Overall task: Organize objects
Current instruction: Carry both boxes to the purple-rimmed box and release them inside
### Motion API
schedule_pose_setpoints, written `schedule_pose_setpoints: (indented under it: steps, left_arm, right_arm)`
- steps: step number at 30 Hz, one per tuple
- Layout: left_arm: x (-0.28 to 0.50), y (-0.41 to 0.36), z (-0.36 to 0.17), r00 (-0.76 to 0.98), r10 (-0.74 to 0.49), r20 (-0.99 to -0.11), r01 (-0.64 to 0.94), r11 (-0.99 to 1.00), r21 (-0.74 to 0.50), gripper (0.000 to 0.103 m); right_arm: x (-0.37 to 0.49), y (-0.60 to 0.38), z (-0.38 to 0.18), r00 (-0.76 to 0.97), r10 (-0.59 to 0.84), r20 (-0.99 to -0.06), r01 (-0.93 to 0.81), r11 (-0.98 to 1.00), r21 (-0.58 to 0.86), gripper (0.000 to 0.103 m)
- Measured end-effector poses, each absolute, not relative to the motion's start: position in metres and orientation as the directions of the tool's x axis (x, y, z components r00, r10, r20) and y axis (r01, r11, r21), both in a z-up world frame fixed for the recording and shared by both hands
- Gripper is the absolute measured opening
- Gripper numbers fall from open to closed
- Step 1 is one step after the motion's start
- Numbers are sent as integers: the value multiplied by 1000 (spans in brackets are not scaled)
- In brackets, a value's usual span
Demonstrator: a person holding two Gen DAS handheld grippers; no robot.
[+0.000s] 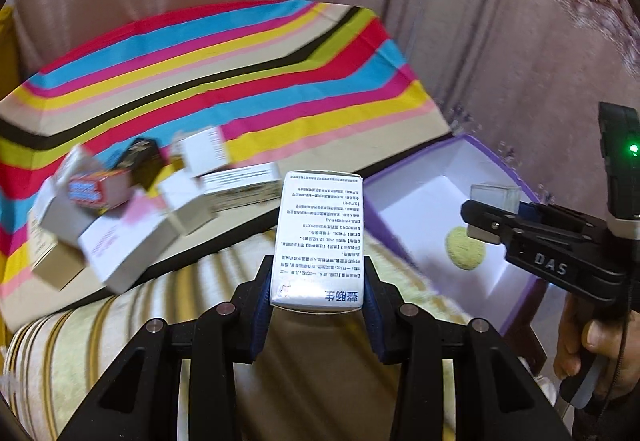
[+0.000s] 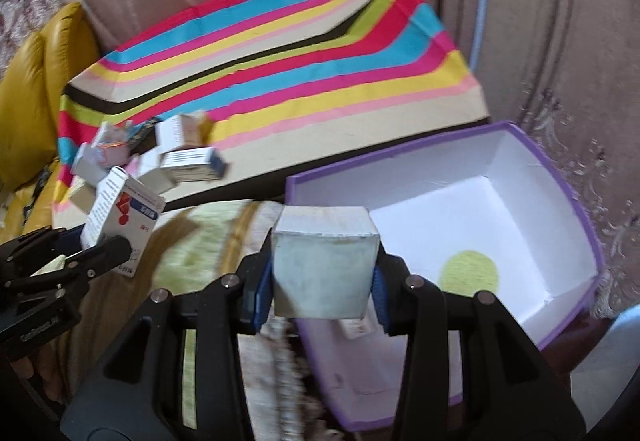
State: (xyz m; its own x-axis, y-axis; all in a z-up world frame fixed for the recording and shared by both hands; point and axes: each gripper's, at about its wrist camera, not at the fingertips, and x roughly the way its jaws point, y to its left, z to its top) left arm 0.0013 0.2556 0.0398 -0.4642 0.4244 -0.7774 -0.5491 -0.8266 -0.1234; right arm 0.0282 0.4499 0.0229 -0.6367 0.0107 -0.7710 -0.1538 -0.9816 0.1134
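In the left wrist view my left gripper (image 1: 318, 283) is shut on a tall white medicine box (image 1: 320, 225) with fine print, held upright over a striped cushion. My right gripper (image 2: 322, 281) is shut on a small pale grey-green cube box (image 2: 324, 265), just left of an open purple box (image 2: 440, 169) with a white inside. The left wrist view shows the right gripper (image 1: 476, 221) over the purple box (image 1: 416, 197), the cube box (image 1: 496, 195) in its jaws. The right wrist view shows the left gripper (image 2: 108, 241) at the left with the medicine box (image 2: 120, 217).
A pile of several small cartons (image 1: 140, 209) (image 2: 160, 157) lies on a bright striped cloth (image 1: 240, 81). A yellow-green round patch (image 2: 470, 275) marks the purple box's floor. A yellow cushion (image 2: 36, 89) sits far left. A hand (image 1: 592, 341) grips the right tool's handle.
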Motion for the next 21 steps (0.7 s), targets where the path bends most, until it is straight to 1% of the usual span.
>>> schedule_pose_setpoints:
  steps: [7,17,19,21]
  left_arm:
    - [4,303,35,-401,472,-785,-624,-768,-143,41]
    - [5,346,30,-329,510,-795,-678,-714,-178,41]
    - [4,353,30,-315,526,-790,-686,-702,-194,41]
    - [3,355,30,-305,537,-787,-688,-696,-209,43]
  right_arm:
    - [33,484,15,-619,85,-781,-247,-965,91,45]
    - [43,512,8,-595,165,-787,-337,-940,57,45]
    - [43,517,7,-589,178,-789,-354,-934,53,49]
    - [43,520,7,-588,183,-788,-364,-930,56,63]
